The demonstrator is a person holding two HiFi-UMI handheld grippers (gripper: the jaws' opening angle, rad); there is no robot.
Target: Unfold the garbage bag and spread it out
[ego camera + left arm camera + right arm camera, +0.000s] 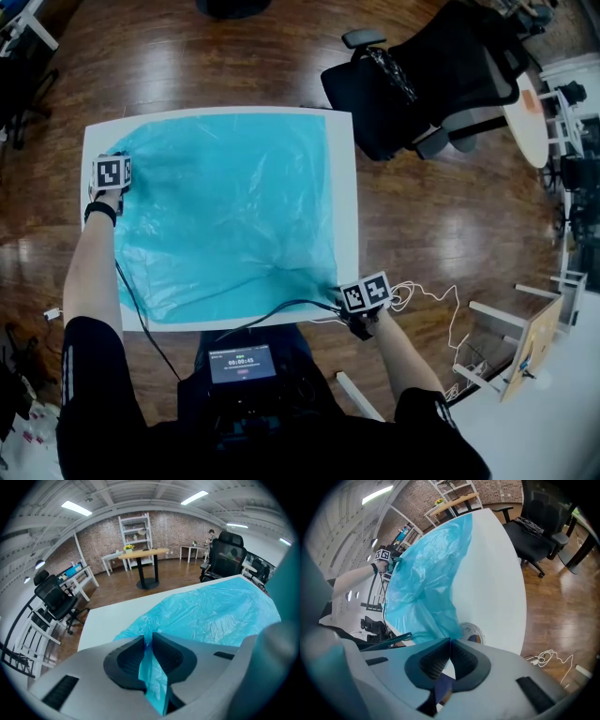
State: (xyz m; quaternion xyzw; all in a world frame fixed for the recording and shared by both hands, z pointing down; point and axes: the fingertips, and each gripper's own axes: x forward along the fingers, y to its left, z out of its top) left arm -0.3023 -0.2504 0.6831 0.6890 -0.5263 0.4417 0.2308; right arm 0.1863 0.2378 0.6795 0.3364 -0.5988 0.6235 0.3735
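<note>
A thin blue garbage bag (225, 206) lies spread over most of a white table (345, 187), wrinkled toward its near right corner. My left gripper (111, 178) sits at the bag's far left corner. In the left gripper view its jaws (147, 637) are shut on a fold of the blue film (220, 611). My right gripper (361, 300) is at the table's near right edge. In the right gripper view its jaws (450, 641) are shut, and the bag (426, 573) tapers right into their tips. The left gripper (383, 555) shows there too, at the bag's far end.
A black office chair (422, 84) stands off the table's far right corner. A black cable (272, 309) runs along the near table edge, and a white cable (431, 300) lies on the wooden floor to the right. A round sticker (471, 632) marks the table beside the right jaws.
</note>
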